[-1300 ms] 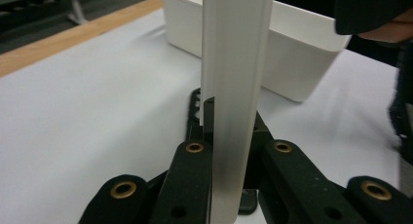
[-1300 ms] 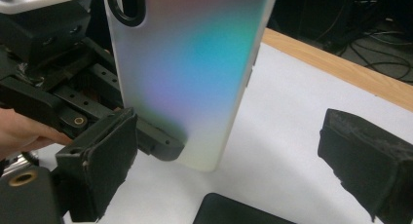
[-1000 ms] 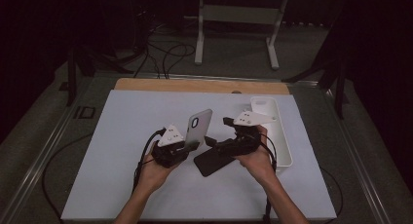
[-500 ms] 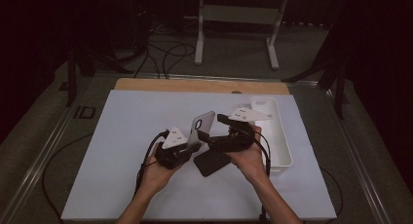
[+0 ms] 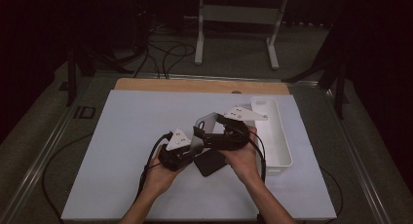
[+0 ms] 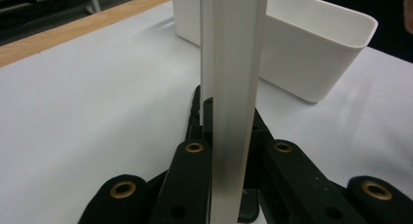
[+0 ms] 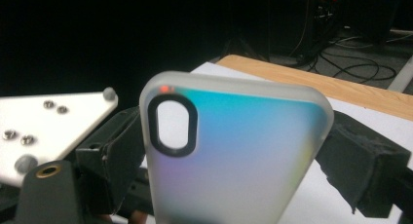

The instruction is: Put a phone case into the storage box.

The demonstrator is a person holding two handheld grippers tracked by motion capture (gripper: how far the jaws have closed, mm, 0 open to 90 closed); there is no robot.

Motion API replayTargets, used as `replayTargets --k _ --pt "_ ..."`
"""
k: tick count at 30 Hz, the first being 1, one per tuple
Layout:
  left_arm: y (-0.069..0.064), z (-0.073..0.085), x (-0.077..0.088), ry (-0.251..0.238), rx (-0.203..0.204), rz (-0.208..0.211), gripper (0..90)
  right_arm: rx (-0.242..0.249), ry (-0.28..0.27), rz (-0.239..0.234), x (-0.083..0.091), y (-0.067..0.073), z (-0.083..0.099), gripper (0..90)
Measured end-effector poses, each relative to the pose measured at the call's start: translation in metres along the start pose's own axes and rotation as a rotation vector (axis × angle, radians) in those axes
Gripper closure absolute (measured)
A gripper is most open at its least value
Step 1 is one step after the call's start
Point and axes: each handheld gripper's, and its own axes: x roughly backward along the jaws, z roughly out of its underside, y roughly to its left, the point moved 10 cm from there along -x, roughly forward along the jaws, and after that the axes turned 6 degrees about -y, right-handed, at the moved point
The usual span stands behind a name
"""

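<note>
High view: left gripper [image 5: 187, 148] clamps the frosted phone case [image 5: 204, 126] upright above the white table [image 5: 122, 136], right gripper [image 5: 207, 134] closing around it. Left gripper view: jaws pinch the case's edge. Right gripper view: pads [image 7: 360, 170] flank the case, seemingly apart

No readable text anywhere. Phone case [image 7: 234, 156]: blank, no brand or label. White bin [image 5: 272, 136]: unmarked. Tabletop [image 5: 131, 136]: no writing, no numbers, no signs.
</note>
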Motion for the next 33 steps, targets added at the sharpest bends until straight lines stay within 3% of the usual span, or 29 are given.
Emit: replayTargets --k 4,11,15,22,26,28,33 --pt "-0.007 0.000 -0.003 0.004 -0.005 0.012 85.6 -0.018 -0.022 0.003 -0.001 0.000 -0.001 16.1" --pt "-0.010 0.001 -0.006 0.006 -0.001 0.019 84.4 0.018 -0.020 0.010 0.000 0.002 0.000 16.9" --pt "-0.010 0.000 -0.005 0.005 -0.008 0.026 77.5 0.024 -0.011 0.004 -0.001 0.004 0.002 17.0" --pt "-0.005 -0.003 -0.001 -0.017 -0.004 0.007 47.9 0.024 -0.011 0.006 -0.001 0.002 0.002 17.0" --pt "-0.001 -0.006 0.003 -0.037 -0.018 -0.030 25.3 0.023 -0.012 0.014 0.000 -0.001 0.002 17.0" --pt "0.003 -0.008 0.006 -0.054 -0.030 -0.069 15.4 0.025 -0.009 0.016 0.000 -0.002 0.002 17.0" --pt "0.010 -0.011 0.011 -0.066 -0.020 -0.094 2.7 0.030 -0.007 0.021 0.001 -0.004 0.003 17.0"
